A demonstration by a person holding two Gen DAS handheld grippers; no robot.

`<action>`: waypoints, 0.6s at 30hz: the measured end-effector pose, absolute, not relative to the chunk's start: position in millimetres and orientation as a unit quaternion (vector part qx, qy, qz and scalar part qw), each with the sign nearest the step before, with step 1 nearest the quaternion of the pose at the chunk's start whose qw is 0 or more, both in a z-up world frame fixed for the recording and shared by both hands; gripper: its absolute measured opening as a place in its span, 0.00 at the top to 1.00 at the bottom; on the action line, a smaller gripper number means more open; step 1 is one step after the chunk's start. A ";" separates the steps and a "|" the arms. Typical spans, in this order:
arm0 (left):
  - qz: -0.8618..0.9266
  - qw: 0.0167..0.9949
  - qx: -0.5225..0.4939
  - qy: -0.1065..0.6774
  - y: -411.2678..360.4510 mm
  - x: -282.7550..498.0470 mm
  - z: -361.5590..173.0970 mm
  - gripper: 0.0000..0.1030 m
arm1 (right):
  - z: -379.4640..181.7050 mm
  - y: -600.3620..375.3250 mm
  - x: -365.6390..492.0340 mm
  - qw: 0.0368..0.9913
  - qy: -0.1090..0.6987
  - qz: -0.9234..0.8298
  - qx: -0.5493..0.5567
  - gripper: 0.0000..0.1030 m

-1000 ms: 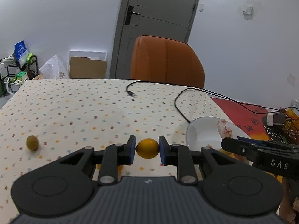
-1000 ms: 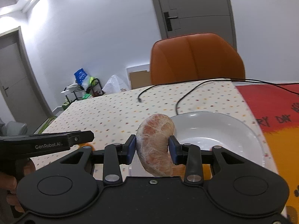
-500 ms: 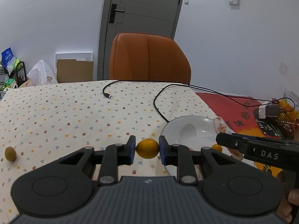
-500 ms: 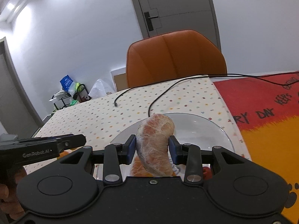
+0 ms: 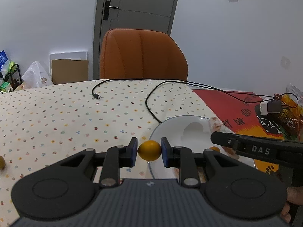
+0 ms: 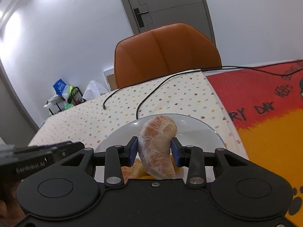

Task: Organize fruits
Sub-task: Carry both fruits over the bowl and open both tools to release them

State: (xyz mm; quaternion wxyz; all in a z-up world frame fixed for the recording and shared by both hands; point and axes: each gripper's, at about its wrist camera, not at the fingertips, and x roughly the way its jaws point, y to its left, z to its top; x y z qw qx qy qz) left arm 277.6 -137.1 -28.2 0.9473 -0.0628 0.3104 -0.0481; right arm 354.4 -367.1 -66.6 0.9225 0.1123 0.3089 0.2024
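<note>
My left gripper (image 5: 149, 150) is shut on a small yellow-orange fruit (image 5: 149, 150), held just over the near left rim of a white plate (image 5: 170, 132). My right gripper (image 6: 154, 149) is shut on a peeled pinkish citrus segment (image 6: 156, 145) above the same plate (image 6: 197, 128). Beneath it, other orange fruit pieces (image 6: 132, 170) lie on the plate. In the left wrist view the right gripper's body (image 5: 255, 149) reaches in from the right, with a bit of the segment (image 5: 215, 124) and a small orange piece (image 5: 215, 149) showing by it. A small greenish fruit (image 5: 1, 162) lies at the far left on the tablecloth.
A black cable (image 5: 151, 102) loops over the dotted tablecloth (image 5: 66, 117) just behind the plate. A red and orange mat (image 6: 265, 113) lies to the right, with a charger block (image 5: 269, 107) on it. An orange chair (image 5: 142, 54) stands behind the table.
Both grippers have moved toward the plate with their fruit. The left one swung right, so the plate now sits nearer its fingers. The right one dropped lower over the plate.
</note>
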 end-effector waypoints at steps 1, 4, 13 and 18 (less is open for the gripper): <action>-0.049 0.947 -0.062 0.311 -138.2 278.6 -28.6 0.76 | -65.5 -368.4 354.6 0.920 0.303 0.212 0.126 0.59; -0.049 0.947 -0.061 0.313 -140.0 280.7 -29.3 0.76 | -58.6 -372.6 350.3 0.920 0.274 0.236 0.149 0.53; -0.051 0.945 -0.061 0.317 -144.2 281.3 -31.3 0.76 | -57.9 -384.5 344.9 0.927 0.280 0.208 0.138 0.53; -0.053 0.945 -0.068 0.316 -149.2 279.3 -30.6 0.75 | -54.6 -390.6 335.4 0.929 0.280 0.204 0.131 0.53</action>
